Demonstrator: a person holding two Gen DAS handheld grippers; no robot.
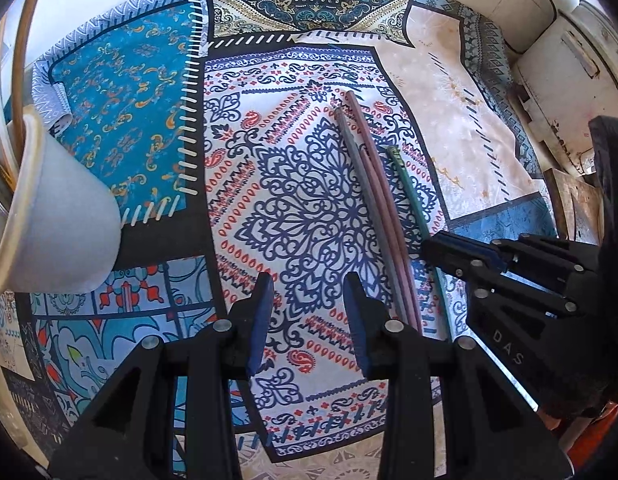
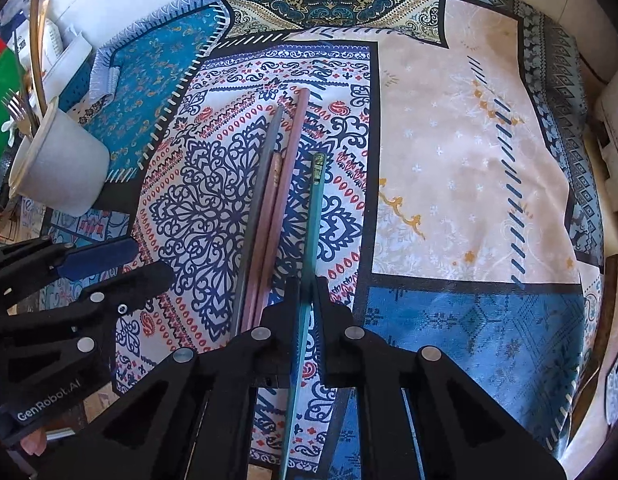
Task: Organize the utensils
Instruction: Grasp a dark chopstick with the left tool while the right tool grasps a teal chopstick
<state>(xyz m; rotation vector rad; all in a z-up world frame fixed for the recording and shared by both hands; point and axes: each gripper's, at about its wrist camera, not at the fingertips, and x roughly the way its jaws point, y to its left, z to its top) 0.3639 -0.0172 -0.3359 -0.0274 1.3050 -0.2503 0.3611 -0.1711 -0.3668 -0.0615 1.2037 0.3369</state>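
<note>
The black right gripper (image 2: 307, 286) is pointing steeply down, jaws clamping a teal chopstick (image 2: 313, 216). The black left gripper (image 1: 309, 296) is hovering left of it, jaws parted and holding nothing.

We seem to be in a home dining or kitchen corner: a worktop spread with a patchwork-print tablecloth (image 2: 449, 168), a white utensil cup (image 2: 61, 176) holding a fork (image 2: 15, 108) and wooden utensils at its edge, and chopsticks (image 2: 277, 200) laid out on the cloth.
</note>
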